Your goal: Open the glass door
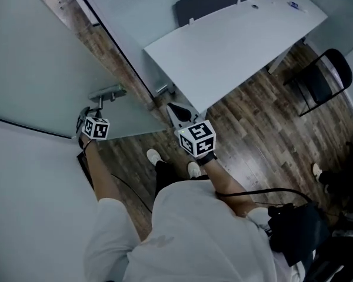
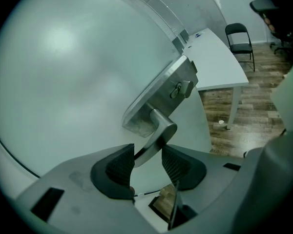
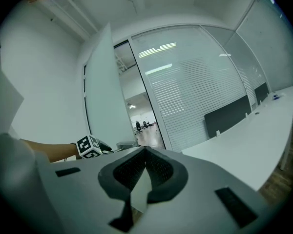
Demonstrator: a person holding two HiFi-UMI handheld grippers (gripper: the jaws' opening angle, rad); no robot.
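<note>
The frosted glass door (image 1: 41,69) stands swung partly open at the left of the head view. Its metal lever handle (image 1: 106,93) juts from a steel lock plate (image 2: 161,94). My left gripper (image 2: 147,162) is shut on the lever handle (image 2: 158,130), which runs between the two ribbed pads. In the head view the left gripper (image 1: 97,109) sits just below the handle. My right gripper (image 1: 173,108) hangs near the door's free edge, shut with nothing held. In the right gripper view its pads (image 3: 132,167) meet at the tips, facing the door (image 3: 100,96) and the open doorway (image 3: 136,106).
A long white table (image 1: 235,34) stands close to the right of the doorway, with a black folding chair (image 1: 320,78) beyond it. The floor (image 1: 265,128) is wood plank. A black bag (image 1: 294,228) hangs at the person's right side. A white wall (image 1: 29,204) lies left.
</note>
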